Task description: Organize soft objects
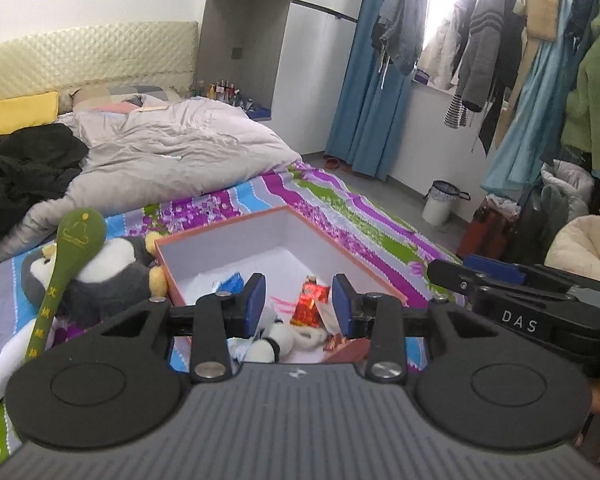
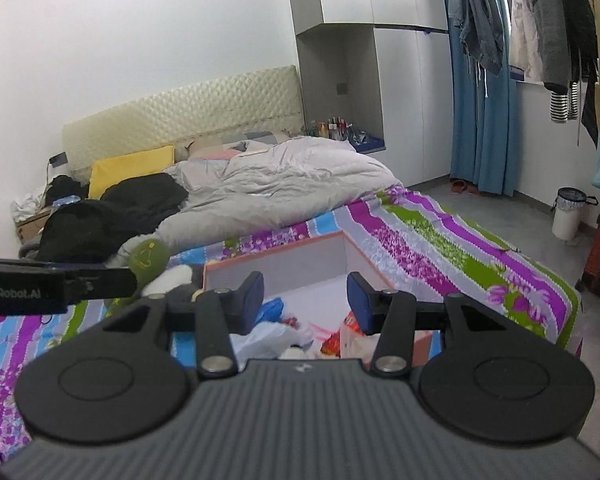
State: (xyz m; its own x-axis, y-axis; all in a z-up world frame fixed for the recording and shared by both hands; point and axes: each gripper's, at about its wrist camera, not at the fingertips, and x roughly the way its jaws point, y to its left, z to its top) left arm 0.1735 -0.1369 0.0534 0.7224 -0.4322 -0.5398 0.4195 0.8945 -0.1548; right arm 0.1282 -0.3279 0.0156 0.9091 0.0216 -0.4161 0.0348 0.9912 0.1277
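Observation:
An orange box (image 1: 342, 258) with a white inside lies open on the striped bedspread. In it are a red shiny packet (image 1: 310, 306), a small white plush (image 1: 276, 340) and a blue item (image 1: 232, 282). A grey and white penguin plush (image 1: 112, 272) lies left of the box, with a green spoon-shaped soft toy (image 1: 80, 232) over it. My left gripper (image 1: 299, 305) hovers open above the box with nothing between its pads. My right gripper (image 2: 305, 300) is also open and empty over the box (image 2: 276, 252), beside the left gripper (image 2: 100, 278). The right gripper (image 1: 460, 270) shows side-on at the right.
A grey duvet (image 1: 172, 148), black clothes (image 1: 24, 168) and a yellow pillow (image 1: 16, 114) cover the far bed. Past the bed's right edge are a white bin (image 1: 440, 202), a red suitcase (image 1: 488, 232), blue curtains (image 1: 376, 100) and hanging clothes (image 1: 540, 60).

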